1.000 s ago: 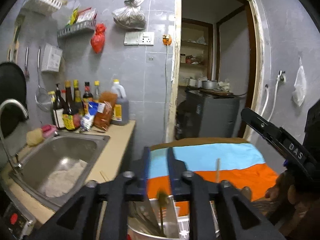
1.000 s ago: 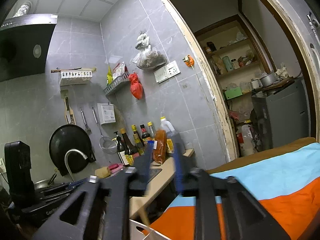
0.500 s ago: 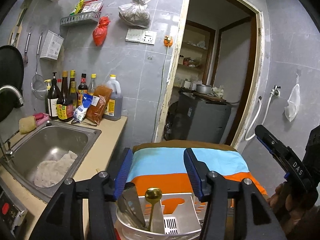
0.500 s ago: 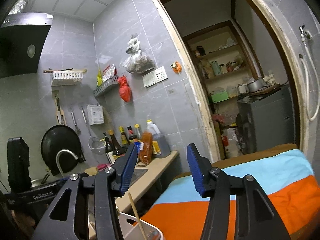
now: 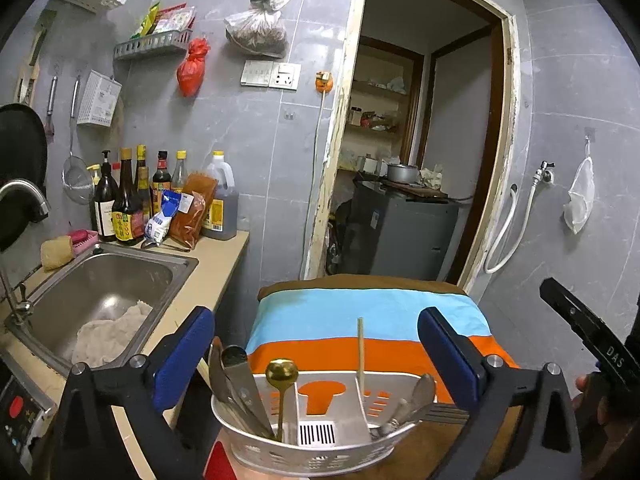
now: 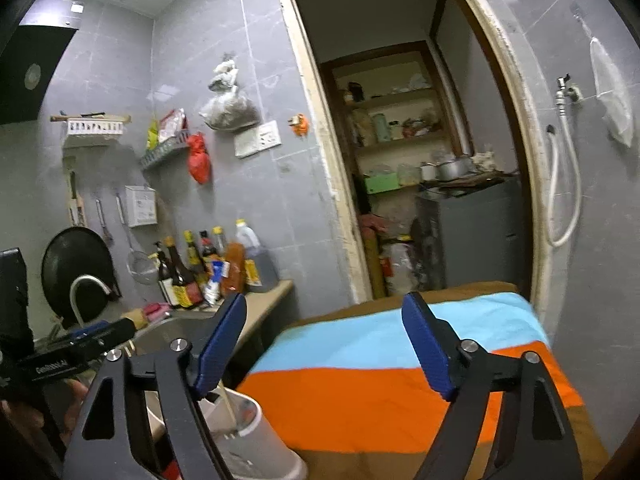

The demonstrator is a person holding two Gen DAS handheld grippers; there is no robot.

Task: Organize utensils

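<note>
Left wrist view: your left gripper [image 5: 316,354] is spread wide, holding nothing, above the utensil caddy [image 5: 316,446] with its gold spoon [image 5: 281,372]. Your right gripper [image 6: 324,350] likewise gapes empty over the striped cloth [image 6: 384,376].

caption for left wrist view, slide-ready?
Open left claw above white utensil caddy holding gold spoon and chopstick.

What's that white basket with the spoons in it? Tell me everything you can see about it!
The white basket looks like plastic, with a rounded front wall full of small holes and dividers making compartments. It stands upright on the striped cloth. The left part holds a gold spoon and steel utensils, the middle a chopstick, the right more steel utensils. Neither gripper touches it.
</note>
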